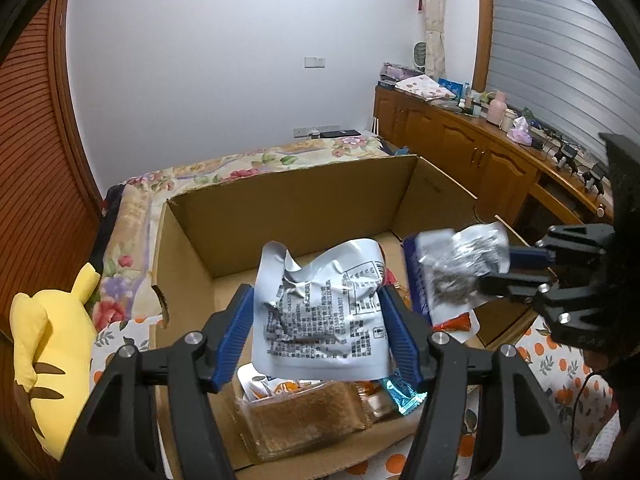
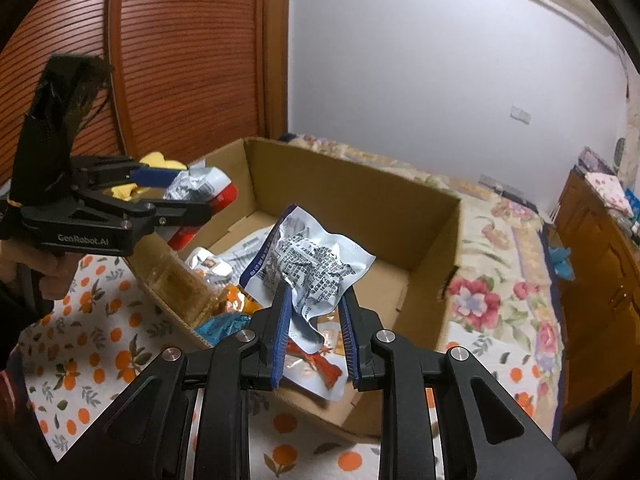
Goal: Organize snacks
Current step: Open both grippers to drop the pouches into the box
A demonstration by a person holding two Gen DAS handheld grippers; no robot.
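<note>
An open cardboard box [image 1: 288,216] [image 2: 360,196] sits on the bed. My left gripper [image 1: 316,300] [image 2: 208,190] is shut on a crumpled white snack bag with black print and a red edge [image 1: 324,316] [image 2: 200,188], held above the box's near corner. My right gripper [image 2: 316,292] [image 1: 476,272] is shut on another crumpled white and blue printed snack bag [image 2: 312,264] [image 1: 456,264], held over the box. Inside the box lie a clear pack of brown cake [image 1: 304,416] [image 2: 180,284], a teal wrapper [image 1: 404,392] [image 2: 222,326], orange packets [image 2: 236,300] and a red-printed packet [image 2: 320,360].
A yellow plush toy [image 1: 44,360] lies left of the box. The box stands on an orange-patterned cloth [image 2: 92,344] beside a floral quilt [image 2: 500,280]. A wooden wardrobe [image 2: 192,48] is behind, and a cluttered wooden cabinet [image 1: 480,148] runs along the right.
</note>
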